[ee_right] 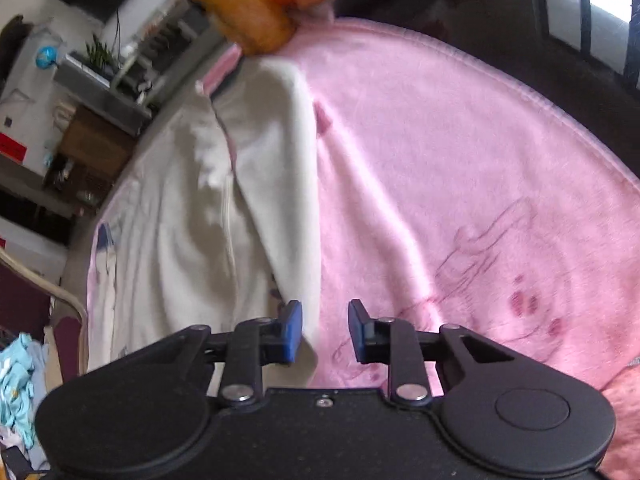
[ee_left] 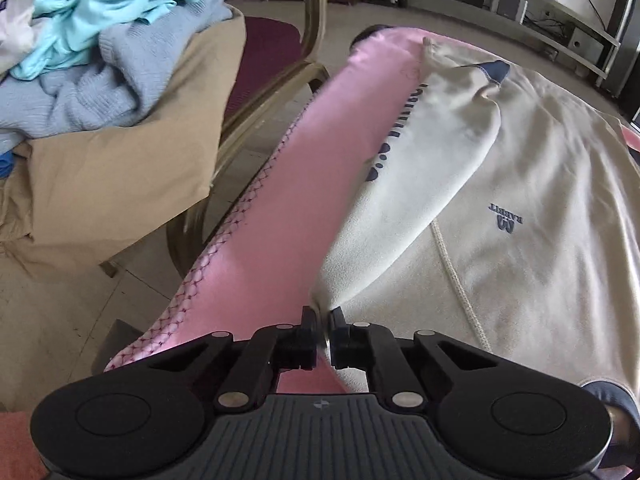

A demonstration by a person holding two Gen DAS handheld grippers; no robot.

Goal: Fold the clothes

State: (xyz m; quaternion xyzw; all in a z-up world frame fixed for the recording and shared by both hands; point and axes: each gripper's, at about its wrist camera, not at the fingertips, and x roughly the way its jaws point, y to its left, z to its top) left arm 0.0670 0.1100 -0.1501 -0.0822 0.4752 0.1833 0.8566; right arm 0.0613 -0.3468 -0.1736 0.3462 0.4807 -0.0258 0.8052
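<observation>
The left gripper (ee_left: 324, 320) has its fingers pressed nearly together, pinching the near edge of a cream sweatshirt (ee_left: 520, 184). From that pinch the garment stretches away ahead and to the right, lying flat on a pink blanket (ee_left: 288, 184) that covers the surface; a sleeve with dark lettering is folded across its left side and a small dark logo shows on the chest. Off to the left of this gripper, past the blanket's stitched hem, a chair (ee_left: 276, 80) carries a heap of light blue and tan clothes (ee_left: 100, 64).

The right gripper (ee_right: 325, 330) is spread, blue-padded fingers apart, holding nothing. Its left finger sits over the sweatshirt's (ee_right: 192, 208) edge, its right over bare blanket (ee_right: 460, 168).
</observation>
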